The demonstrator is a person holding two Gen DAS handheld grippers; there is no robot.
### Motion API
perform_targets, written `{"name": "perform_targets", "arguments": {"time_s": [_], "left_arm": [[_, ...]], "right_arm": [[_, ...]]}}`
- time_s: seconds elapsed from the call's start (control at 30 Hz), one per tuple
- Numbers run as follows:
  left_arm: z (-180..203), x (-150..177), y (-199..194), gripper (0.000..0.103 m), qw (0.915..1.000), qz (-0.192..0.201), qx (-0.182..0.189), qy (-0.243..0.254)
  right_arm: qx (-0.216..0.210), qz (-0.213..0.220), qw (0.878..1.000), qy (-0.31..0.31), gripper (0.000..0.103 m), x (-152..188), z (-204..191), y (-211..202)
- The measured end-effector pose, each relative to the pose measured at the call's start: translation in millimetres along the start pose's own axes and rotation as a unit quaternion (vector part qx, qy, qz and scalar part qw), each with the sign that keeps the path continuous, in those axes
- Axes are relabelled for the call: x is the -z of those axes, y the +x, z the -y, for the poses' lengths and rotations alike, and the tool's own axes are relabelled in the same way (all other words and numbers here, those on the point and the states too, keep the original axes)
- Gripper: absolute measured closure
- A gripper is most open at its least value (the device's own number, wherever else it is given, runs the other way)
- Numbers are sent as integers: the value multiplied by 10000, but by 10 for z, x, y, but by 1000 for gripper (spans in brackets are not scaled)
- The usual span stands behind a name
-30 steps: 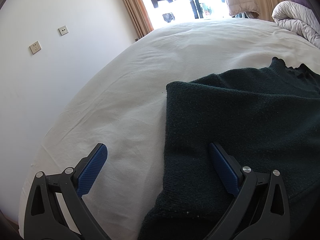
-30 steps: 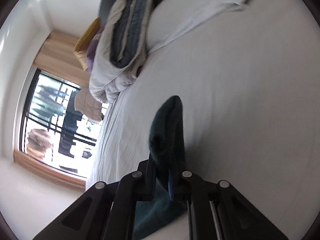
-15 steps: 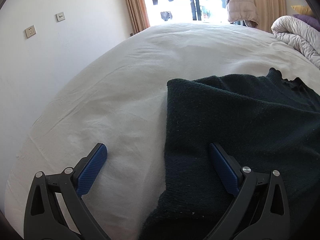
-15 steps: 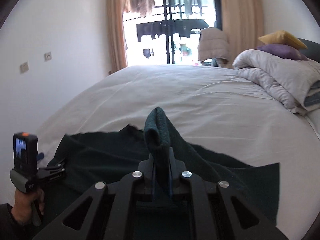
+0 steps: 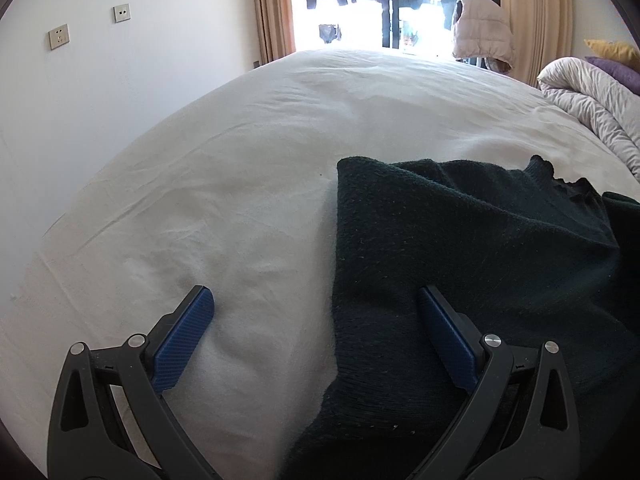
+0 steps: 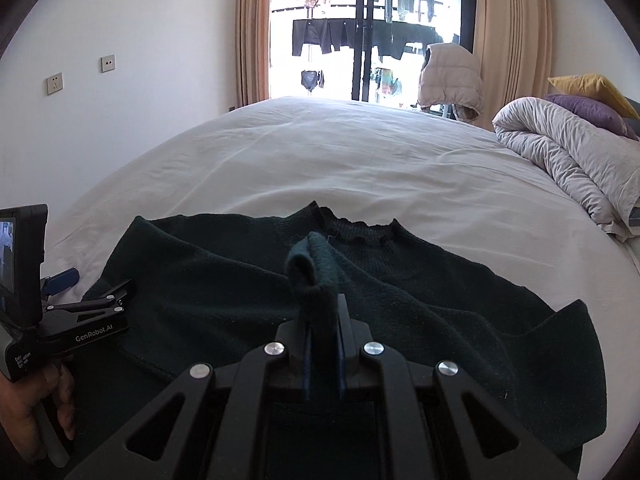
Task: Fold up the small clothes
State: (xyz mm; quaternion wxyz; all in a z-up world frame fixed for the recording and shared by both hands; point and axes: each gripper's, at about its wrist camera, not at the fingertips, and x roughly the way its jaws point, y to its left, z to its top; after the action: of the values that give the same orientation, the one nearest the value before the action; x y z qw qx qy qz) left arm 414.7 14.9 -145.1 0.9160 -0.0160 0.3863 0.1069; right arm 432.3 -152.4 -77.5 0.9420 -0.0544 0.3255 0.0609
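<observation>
Black right gripper (image 6: 322, 344), jaws clamped on a dark green knit sleeve end (image 6: 314, 272), above the dark green knit sweater (image 6: 240, 300) lying on the white bedsheet (image 6: 340, 160); left gripper (image 5: 316, 344) at the sweater's edge, its 2 blue pads (image 5: 182, 344) apart.

place: home bedroom | cues: white-sheeted bed (image 6: 320, 168); rolled duvet (image 6: 568, 152); curtains (image 6: 508, 32)
</observation>
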Motion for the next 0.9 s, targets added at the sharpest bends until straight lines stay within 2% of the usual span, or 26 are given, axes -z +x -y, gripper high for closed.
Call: {"name": "perform_targets", "arguments": {"time_s": [0.33, 0.4, 0.43, 0.47, 0.53, 0.63, 0.73, 0.83, 0.9], "left_arm": [[-16, -137, 144, 0, 9986, 70, 344, -408], [-65, -129, 128, 0, 9975, 86, 425, -555], [-58, -140, 137, 0, 9972, 88, 449, -592], [-53, -148, 137, 0, 9971, 90, 460, -602], [-26, -166, 143, 0, 9969, 92, 479, -617], [-34, -191, 171, 0, 9963, 93, 528, -665], [-12, -185, 149, 0, 9956, 107, 579, -728], [-180, -38, 48, 0, 9944, 115, 658, -819], [-285, -20, -34, 0, 9927, 112, 741, -941]], "right_arm": [[-221, -16, 9962, -838, 91, 74, -607, 140], [-302, -179, 9959, -828, 87, 114, -626, 233], [-367, -339, 9957, -784, 76, 129, -622, 293], [-439, -448, 9957, -688, 53, 143, -601, 322], [-597, -286, 9968, -445, 35, 159, -538, 222], [-641, 38, 9979, -116, 31, 225, -382, -71], [-778, 209, 9955, 506, 31, 371, -44, -357], [-652, 339, 9891, 1278, 31, 577, 447, -567], [-648, 319, 9790, 1908, 31, 767, 815, -602]]}}
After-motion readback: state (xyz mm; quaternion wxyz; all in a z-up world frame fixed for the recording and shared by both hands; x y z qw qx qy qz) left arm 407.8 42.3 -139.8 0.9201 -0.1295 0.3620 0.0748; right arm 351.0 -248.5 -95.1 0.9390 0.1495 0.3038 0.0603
